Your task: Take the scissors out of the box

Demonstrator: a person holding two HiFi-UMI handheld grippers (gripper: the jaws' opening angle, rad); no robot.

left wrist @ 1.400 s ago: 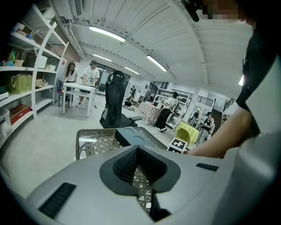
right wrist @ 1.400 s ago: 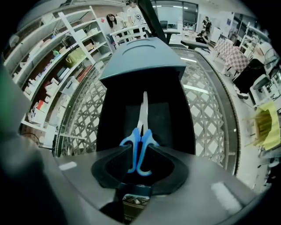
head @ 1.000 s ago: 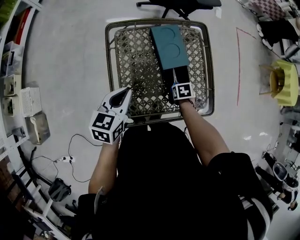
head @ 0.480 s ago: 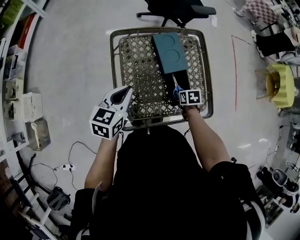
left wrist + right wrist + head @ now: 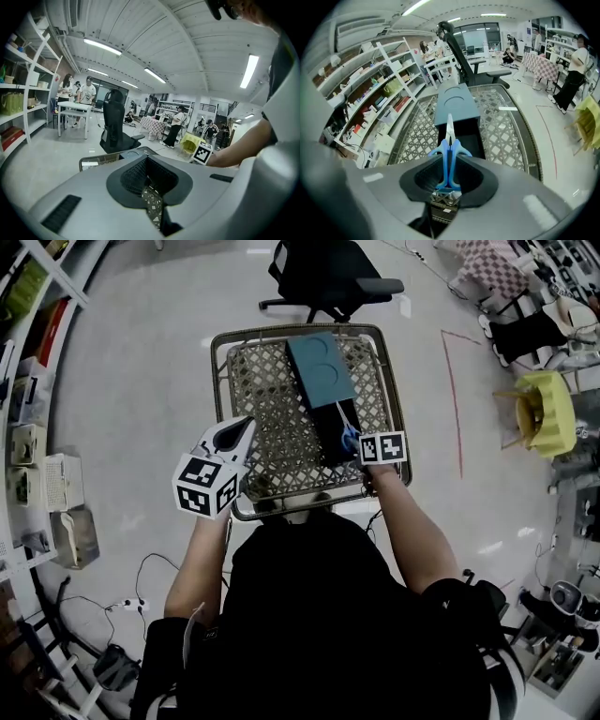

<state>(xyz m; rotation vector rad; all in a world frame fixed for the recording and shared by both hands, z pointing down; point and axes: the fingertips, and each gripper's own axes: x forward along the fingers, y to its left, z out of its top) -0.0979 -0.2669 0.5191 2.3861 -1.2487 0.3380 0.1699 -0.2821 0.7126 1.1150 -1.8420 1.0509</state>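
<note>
Scissors [image 5: 449, 154] — blue handles pinched in the right gripper [image 5: 449, 182], just closed — hang above the box [image 5: 466, 136].

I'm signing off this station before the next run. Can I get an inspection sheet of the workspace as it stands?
Surface: lattice table, bearing the box and lid.
Job's things: black box open, teal lid lying at its far end; blue-handled scissors held over the box.
Clutter: nothing seen on the table.
Grippers: right gripper shut on the scissors' handles, jaws having just been closing; left gripper shut, nothing between its jaws, held off the table's near left corner.
Cables: cable on the floor, left of the person.
Surroundings: office chair beyond the table, shelves at left, yellow chair and red floor line at right, people further off.
</note>
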